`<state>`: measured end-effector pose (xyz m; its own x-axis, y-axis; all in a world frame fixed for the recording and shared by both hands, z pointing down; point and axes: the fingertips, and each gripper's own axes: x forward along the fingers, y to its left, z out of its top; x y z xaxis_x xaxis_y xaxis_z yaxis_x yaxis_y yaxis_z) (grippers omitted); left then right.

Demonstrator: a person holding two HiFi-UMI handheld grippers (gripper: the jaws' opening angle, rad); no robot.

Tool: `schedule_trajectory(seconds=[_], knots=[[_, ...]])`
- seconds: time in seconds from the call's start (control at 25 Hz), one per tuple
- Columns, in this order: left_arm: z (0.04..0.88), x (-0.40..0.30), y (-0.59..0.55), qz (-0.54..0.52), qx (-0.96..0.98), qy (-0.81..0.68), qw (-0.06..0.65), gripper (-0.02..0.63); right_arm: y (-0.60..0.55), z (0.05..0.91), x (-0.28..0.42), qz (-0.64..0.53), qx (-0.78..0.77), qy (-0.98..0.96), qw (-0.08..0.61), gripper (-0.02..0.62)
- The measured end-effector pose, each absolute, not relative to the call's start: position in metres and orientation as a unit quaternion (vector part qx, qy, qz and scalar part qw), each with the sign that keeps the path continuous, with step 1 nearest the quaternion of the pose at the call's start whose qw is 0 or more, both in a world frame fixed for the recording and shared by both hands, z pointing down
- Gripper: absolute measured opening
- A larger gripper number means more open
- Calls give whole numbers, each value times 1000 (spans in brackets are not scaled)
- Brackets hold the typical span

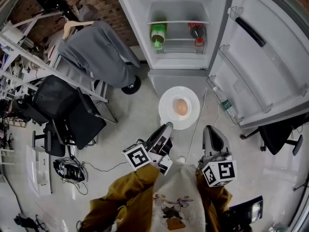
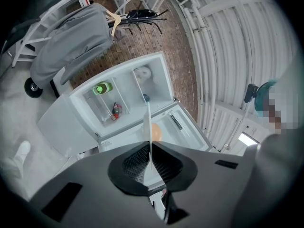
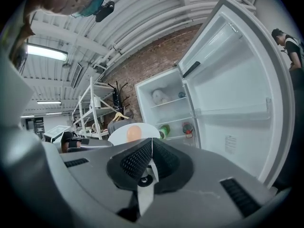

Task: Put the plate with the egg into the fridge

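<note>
Standing before the open fridge [image 1: 178,42], the person holds the plate [image 1: 169,119] out level between two grippers; the egg [image 1: 180,107] sits near the plate's middle, a little towards the fridge side. The left gripper [image 1: 166,127] is clamped on the near-left rim, and from its own camera the plate shows edge-on, a thin white line running straight between the ribbed pads; the right gripper [image 1: 208,128] has its jaws pressed together on the near-right rim, as far as I can make out from the white sliver pinched between its pads. The plate hangs over the floor just in front of the fridge's lower part and is not yet inside; the door [image 1: 260,66] stands swung wide to the right. On a shelf inside lie a green bottle [image 1: 158,33] and a dark bottle with a red cap [image 1: 196,32], side by side but apart. Off to the left a grey garment [image 1: 99,52] drapes over a rack, with a black chair [image 1: 72,112] beside it.
</note>
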<state>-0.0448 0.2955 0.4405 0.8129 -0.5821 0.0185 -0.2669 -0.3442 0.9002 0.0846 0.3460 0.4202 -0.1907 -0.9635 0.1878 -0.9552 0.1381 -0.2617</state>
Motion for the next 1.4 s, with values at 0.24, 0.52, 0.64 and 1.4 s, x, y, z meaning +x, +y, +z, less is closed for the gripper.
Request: schedule_trajectory(seconds=[0.24, 0.52, 0.64, 1.4], knots=[[441, -36, 234, -158, 811, -250, 505, 21, 286, 426, 90, -165, -639, 751, 11, 6], [447, -32, 144, -144, 805, -236, 525, 21, 197, 429, 89, -171, -651, 740, 6, 6], [446, -32, 102, -149, 802, -226, 533, 21, 156, 426, 88, -169, -648, 742, 5, 6], [473, -35, -74, -100, 809, -178, 550, 21, -35, 444, 93, -257, -628, 735, 17, 144]])
